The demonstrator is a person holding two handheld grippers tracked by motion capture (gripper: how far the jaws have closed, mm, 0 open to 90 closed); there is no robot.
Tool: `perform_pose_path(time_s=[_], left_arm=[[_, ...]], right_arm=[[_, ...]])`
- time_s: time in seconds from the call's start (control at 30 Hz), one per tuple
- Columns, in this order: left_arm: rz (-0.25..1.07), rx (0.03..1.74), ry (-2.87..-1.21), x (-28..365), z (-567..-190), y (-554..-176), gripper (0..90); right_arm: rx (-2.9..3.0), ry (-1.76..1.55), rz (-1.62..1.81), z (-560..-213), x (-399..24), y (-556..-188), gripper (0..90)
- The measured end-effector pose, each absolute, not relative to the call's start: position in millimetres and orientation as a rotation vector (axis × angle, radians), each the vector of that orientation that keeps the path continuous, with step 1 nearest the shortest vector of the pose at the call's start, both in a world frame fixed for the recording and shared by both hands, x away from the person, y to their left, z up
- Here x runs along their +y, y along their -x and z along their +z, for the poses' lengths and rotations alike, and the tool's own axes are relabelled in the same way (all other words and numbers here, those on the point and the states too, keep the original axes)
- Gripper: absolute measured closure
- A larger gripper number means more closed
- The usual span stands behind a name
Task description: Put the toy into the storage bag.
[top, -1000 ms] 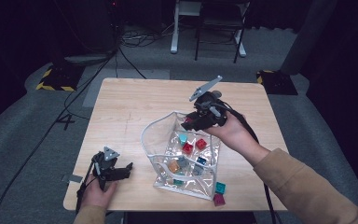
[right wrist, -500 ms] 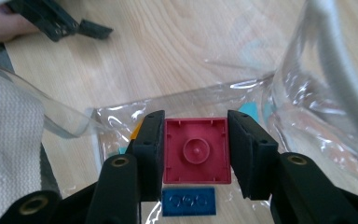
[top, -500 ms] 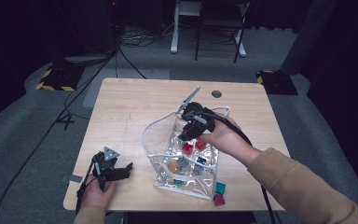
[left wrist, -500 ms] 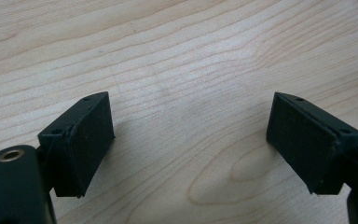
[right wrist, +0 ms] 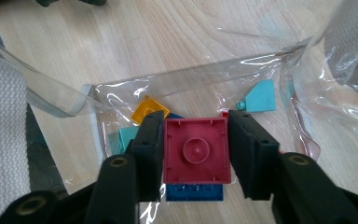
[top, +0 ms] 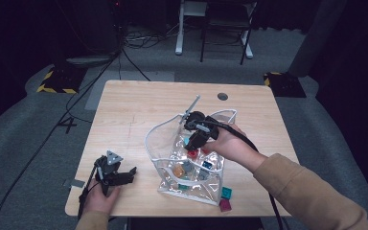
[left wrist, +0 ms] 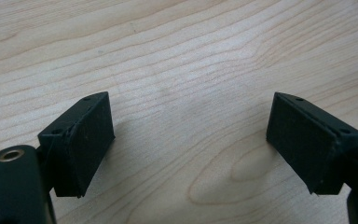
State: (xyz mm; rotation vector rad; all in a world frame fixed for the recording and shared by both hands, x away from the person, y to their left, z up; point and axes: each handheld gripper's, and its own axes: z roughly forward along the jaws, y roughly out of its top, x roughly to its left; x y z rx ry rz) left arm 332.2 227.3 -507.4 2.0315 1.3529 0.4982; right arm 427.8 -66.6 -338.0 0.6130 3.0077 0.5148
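1. Right gripper view: the red brick (right wrist: 196, 150) sits studs-down between the two black fingers (right wrist: 151, 149) of the right gripper (right wrist: 196, 116). It is inside the mouth of the clear bag (right wrist: 177, 77).
2. A second ago that gripper hangs above the bag's rim at the 12 o'clock side. Now it has come down through the opening, so the brick is in the bag and just over the pile.
3. The fingers have just been opening a little with the brick between them. They stand narrow, and both pads look to be touching the brick's sides, so I read it as a grasp that is slackening. The drop looks near, though the brick is not yet let go.
4. Below it lies a blue brick (right wrist: 195, 192), with a yellow one (right wrist: 149, 108) at 11 o'clock and a teal slope piece (right wrist: 260, 97) at 2 o'clock.
5. In the high view the bag (top: 159, 139) lies at 5 o'clock from the tabletop's (top: 134, 105) centre. A teal brick (top: 226, 192) and a magenta brick (top: 224, 206) are outside it at its 5 o'clock corner, probably next to go in.
6. The left gripper (top: 124, 175) rests at the tabletop's 7 o'clock corner, as it did a second ago. Its fingers (left wrist: 81, 140) are spread wide over bare wood and hold nothing.
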Motion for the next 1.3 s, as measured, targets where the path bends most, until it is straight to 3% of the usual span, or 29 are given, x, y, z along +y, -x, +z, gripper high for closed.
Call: perform_pose_path(time_s=[0.13,0.83,1.3], left_arm=[[0.498,1.353,-2.031,227.3,-507.4,-332.2,15.2],[0.498,1.353,-2.031,227.3,-507.4,-332.2,15.2],[0.498,1.353,-2.031,227.2,-507.4,-332.2,15.2]], right_arm=[[2.974,-0.629,0.574,-336.4,-71.0,-427.6,42.9],[2.653,-0.721,1.189,-283.3,-185.7,-379.3,42.6],[2.605,-0.82,1.194,-317.3,-238.1,-344.7,40.9]])
